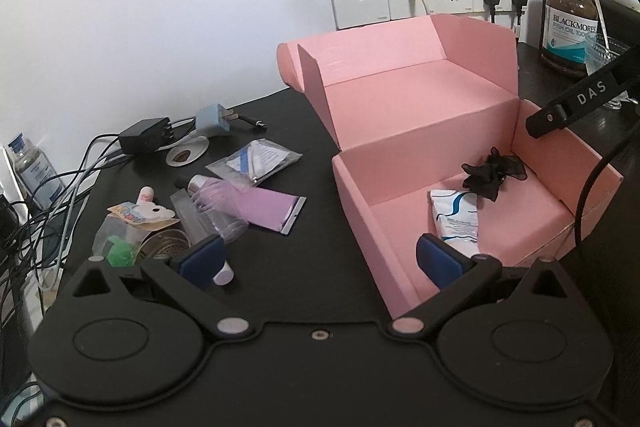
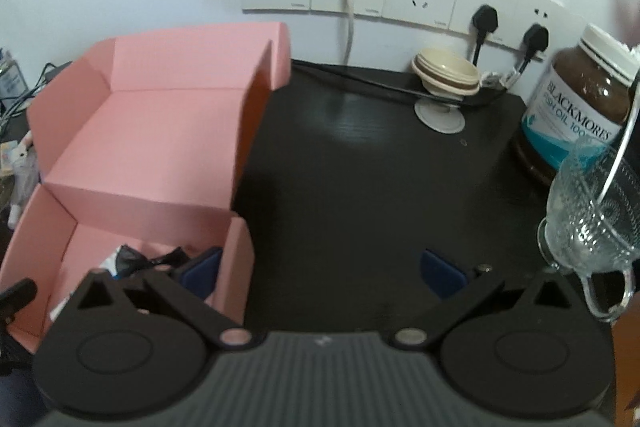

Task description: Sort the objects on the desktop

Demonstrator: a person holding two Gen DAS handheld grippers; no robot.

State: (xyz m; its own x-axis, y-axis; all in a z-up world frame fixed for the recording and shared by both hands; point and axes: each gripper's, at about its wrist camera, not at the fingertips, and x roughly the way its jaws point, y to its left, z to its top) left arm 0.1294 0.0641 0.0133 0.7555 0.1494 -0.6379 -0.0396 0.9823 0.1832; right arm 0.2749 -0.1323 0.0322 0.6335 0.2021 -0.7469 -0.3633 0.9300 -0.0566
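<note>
A black worktop [image 1: 320,163] carries a pink box [image 1: 440,131] holding a white tube [image 1: 456,217] and black bow [image 1: 490,173]; clutter [image 1: 208,203] lies left. Both the left gripper [image 1: 320,259] and right gripper [image 2: 320,267] gape empty.

White tube [image 1: 456,223] lower end hidden behind left gripper finger; right wrist view shows tube and black bow [image 2: 138,259] mostly screened by gripper. Glass cup [image 2: 592,227] cut by right edge. Small label print on brown jar [image 2: 580,111] unreadable

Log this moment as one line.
left claw open | right claw open | pink box holds tube, black bow
</note>
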